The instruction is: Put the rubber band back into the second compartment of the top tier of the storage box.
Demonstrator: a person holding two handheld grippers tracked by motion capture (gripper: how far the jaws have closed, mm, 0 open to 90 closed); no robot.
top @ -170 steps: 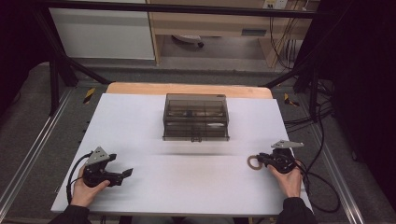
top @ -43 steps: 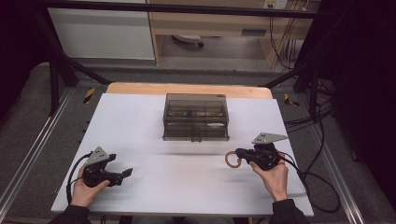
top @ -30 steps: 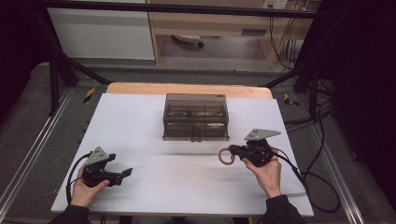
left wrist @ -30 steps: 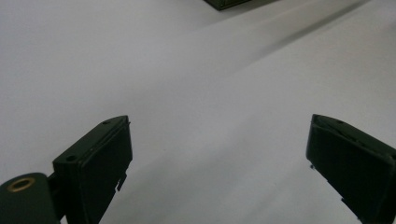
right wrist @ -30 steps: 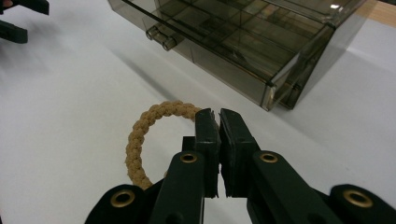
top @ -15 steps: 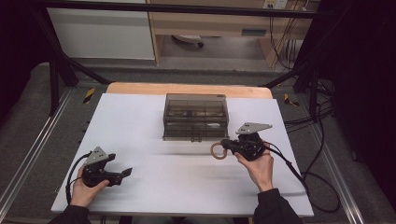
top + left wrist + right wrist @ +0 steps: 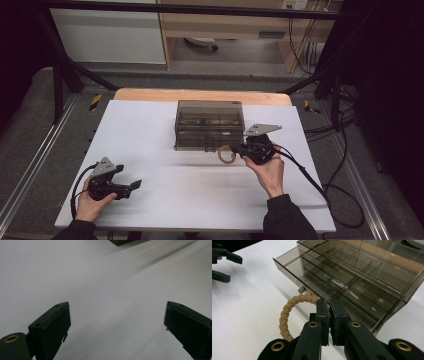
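High view first: the right tongs [image 7: 239, 151] sit just in front of the smoky drawer box [image 7: 209, 124], at its front right corner, clamped on a braided rope ring [image 7: 226, 154] that hangs out toward the box's lower drawer. The left tongs [image 7: 131, 185] rest well away from the box, near the front left part of the white worktop [image 7: 150, 135], and nothing steadies the box. Since the box looks light, any push or snag from the ring could slide it back across the smooth surface.

Left gripper view: the two black jaws stand wide apart over bare worktop, holding nothing, with only a corner of the drawer box [image 7: 122, 242] at the top edge. From there they are too far off to brace the box if it shifts.

Right gripper view: the jaws are pinched shut on the rope ring [image 7: 287, 312], gripping just a short arc of it, so the ring could twist or slip out. The lower drawer stands slightly pulled out, and the ring lies close to its small clear knob [image 7: 302, 291]. It might catch on that knob, or strike the drawer front and nudge it shut.
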